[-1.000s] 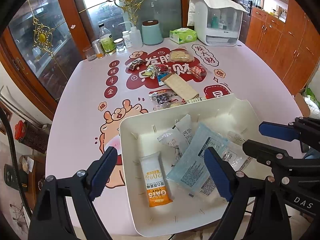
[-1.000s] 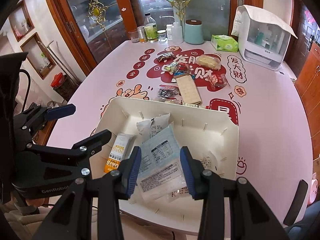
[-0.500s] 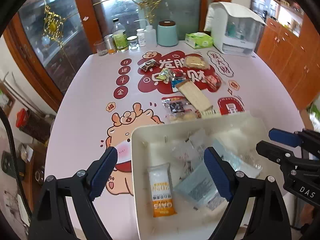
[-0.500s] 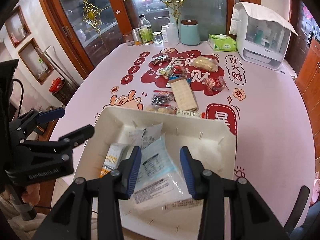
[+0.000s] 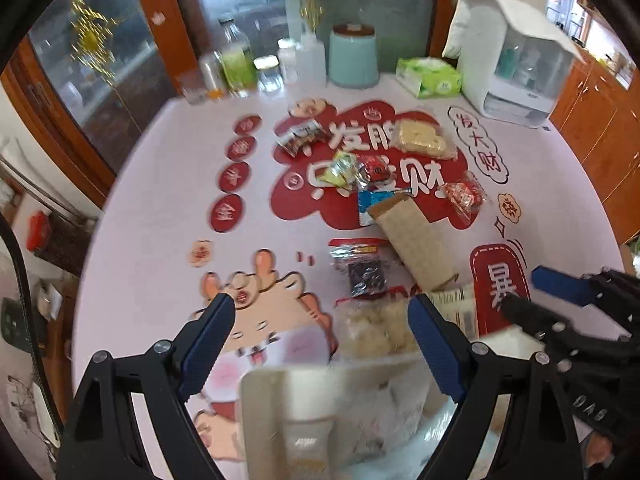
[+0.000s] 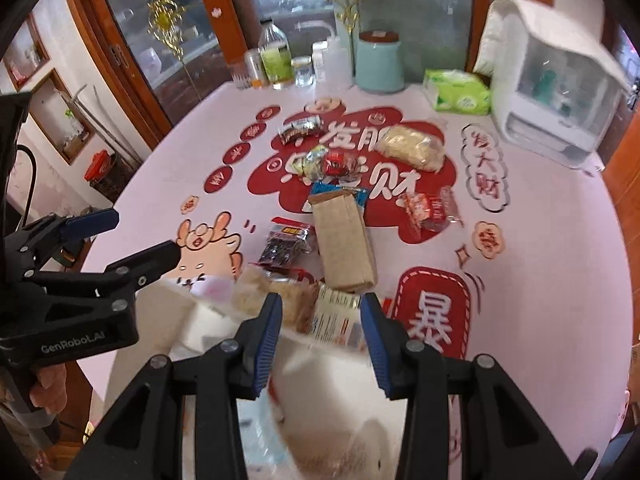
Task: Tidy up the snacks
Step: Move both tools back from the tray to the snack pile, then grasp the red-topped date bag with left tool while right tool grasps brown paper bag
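A white tray (image 5: 280, 392) with several packets in it lies at the table's near edge, blurred; it also shows in the right wrist view (image 6: 192, 320). Loose snacks lie beyond it: a brown carton (image 5: 416, 246) (image 6: 344, 240), a dark packet (image 5: 362, 270) (image 6: 284, 246), a pale biscuit bag (image 5: 376, 330), a red packet (image 5: 464, 196) (image 6: 430, 208), a yellow bag (image 5: 422, 140) (image 6: 412, 148). My left gripper (image 5: 320, 344) is open and empty above the tray's far rim. My right gripper (image 6: 322, 330) is open and empty over the tray's far rim.
At the table's far edge stand bottles and jars (image 5: 240, 68), a teal canister (image 5: 354, 56), a green tissue pack (image 5: 430, 78) and a white appliance (image 5: 516, 56). Wooden cabinets (image 5: 600, 120) are at the right. The table carries red printed decorations.
Both grippers have moved forward from over the tray's middle toward its far rim and the loose snacks. The right gripper's jaws are slightly wider. The tray now sits low in both views.
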### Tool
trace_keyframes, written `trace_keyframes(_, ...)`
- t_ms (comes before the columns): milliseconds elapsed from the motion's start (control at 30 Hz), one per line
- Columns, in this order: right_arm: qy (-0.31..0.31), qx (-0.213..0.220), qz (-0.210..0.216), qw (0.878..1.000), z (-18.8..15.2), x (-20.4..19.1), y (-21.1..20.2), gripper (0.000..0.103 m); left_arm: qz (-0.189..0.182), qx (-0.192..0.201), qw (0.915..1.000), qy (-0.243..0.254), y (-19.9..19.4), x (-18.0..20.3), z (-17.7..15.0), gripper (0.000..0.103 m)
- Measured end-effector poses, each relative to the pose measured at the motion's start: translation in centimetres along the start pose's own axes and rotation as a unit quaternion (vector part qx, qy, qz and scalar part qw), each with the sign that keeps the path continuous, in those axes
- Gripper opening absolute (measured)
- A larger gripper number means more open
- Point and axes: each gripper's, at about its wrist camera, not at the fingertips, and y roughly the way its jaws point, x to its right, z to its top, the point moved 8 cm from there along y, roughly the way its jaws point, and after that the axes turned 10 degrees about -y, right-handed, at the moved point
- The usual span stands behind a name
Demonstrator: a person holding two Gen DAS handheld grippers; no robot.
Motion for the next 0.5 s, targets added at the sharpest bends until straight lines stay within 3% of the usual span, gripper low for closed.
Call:
trace_keyframes(100,0.002,-0.035,0.018,0.999,0.6,1.1,3.9,0.042,-0.013,-0.061,0.9975,-0.032,4.2,0.1,0.6,0.087)
trace_keyframes(200,0.006,-0.065,0.038,0.997,1.3,2.0,7.8,0.042,-0.027,-0.109,0.9919,-0.059,7.7,0.3,0.5,0.076)
trace_keyframes(400,-0.008,-0.110,0.037,0.993,1.7,3.0,12.6,0.042,-0.012,-0.173,0.9808,-0.090,12.7,0.0,0.3,0.073)
trace_keyframes(500,-0.026,-0.120,0.038,0.992,2.1,2.6,13.8,0.042,-0.010,-0.182,0.9782,-0.099,13.5,-0.2,0.3,0.073)
